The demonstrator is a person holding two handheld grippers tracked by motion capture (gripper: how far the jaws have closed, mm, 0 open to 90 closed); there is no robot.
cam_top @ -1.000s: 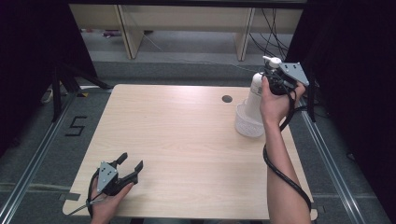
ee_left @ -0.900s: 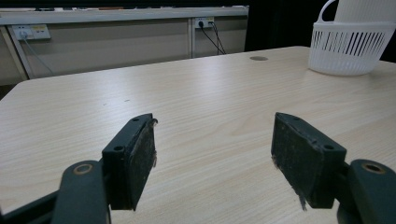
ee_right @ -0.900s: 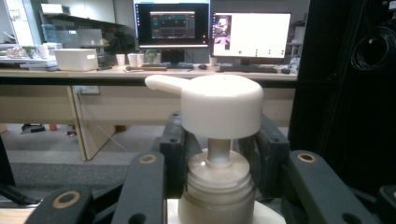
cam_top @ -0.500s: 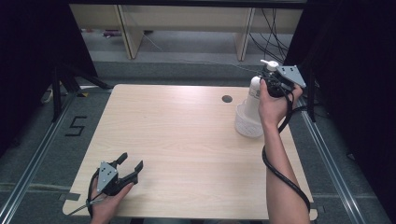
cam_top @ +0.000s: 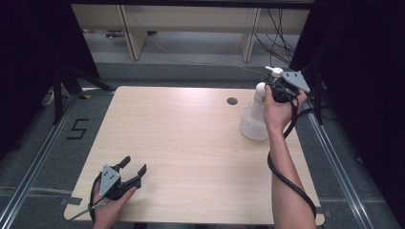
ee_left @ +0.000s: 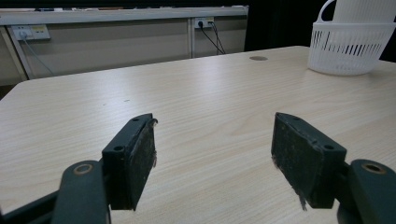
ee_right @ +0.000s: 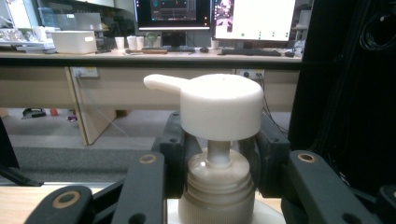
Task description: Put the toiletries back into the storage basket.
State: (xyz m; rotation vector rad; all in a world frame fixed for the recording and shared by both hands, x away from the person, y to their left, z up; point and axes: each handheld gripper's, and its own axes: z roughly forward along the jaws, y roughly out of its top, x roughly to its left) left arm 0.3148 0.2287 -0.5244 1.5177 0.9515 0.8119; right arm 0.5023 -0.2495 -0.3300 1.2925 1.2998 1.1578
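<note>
White pump bottle (ee_right: 219,140) | neck clamped by right tongs (ee_right: 219,172), over basket (cam_top: 253,125) for lowering | left tongs (cam_top: 133,168) apart, idle on bench (cam_top: 191,143)

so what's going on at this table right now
A person works with a gripper in each hand. The right gripper is clamped on the neck of a white pump bottle, which is in or just above a white basket at the table's far right. The left gripper rests open near the front left edge, holding nothing.
</note>
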